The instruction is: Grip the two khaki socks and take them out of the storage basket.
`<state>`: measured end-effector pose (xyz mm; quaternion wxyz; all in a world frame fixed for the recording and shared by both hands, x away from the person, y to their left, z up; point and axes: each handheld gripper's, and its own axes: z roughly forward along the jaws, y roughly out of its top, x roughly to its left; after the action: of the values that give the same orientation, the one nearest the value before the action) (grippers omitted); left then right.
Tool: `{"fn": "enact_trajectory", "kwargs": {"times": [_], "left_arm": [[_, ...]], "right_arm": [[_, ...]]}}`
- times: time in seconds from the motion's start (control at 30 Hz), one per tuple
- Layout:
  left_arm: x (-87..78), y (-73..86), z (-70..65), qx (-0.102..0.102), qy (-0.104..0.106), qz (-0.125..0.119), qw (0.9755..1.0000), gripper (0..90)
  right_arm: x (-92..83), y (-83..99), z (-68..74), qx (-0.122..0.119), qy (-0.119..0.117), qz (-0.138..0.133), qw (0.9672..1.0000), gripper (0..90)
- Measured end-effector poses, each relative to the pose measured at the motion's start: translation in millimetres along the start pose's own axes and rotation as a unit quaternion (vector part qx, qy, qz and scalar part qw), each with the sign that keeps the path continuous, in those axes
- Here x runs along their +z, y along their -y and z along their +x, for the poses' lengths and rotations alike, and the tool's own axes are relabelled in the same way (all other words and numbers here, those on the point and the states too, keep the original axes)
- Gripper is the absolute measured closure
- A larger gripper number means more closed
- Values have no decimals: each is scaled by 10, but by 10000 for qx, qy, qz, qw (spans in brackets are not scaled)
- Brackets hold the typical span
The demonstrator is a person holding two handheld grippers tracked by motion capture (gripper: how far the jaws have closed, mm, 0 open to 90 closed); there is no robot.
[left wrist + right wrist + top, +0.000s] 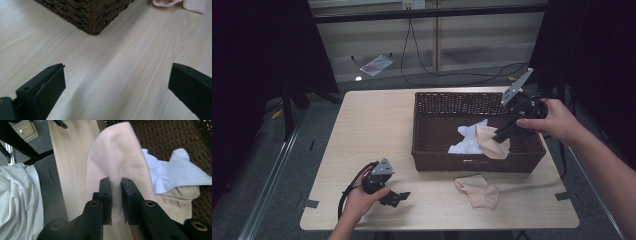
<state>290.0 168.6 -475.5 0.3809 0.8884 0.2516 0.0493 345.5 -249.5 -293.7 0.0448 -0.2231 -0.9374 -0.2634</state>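
the right gripper (116,202) pinches a pink sock (117,160) tight, up over the basket (432,145). it only has a little fold, so the sock could slip and fall. the left gripper (116,85) sits wide open, holding nothing, low over the table (372,125).

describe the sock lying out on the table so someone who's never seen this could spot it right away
Find the dark woven basket on the pale wooden table. Just in front of its near wall, on bare wood, lies a crumpled beige sock. Unlike the pink sock pinched in the right tongs and the white one inside, it lies outside the basket, untouched.
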Motion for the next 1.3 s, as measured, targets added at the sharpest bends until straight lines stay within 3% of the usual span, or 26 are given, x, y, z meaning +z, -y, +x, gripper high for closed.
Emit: {"fn": "enact_trajectory", "kwargs": {"times": [0.53, 1.3], "left_arm": [[0, 2, 2, -3, 5, -3, 10000, 8], [2, 3, 6, 3, 16, 20, 10000, 8]], "right_arm": [[190, -30, 199, -245, -137, 76, 9996, 794], [472, -30, 322, -410, -336, 193, 9984, 791]]}}
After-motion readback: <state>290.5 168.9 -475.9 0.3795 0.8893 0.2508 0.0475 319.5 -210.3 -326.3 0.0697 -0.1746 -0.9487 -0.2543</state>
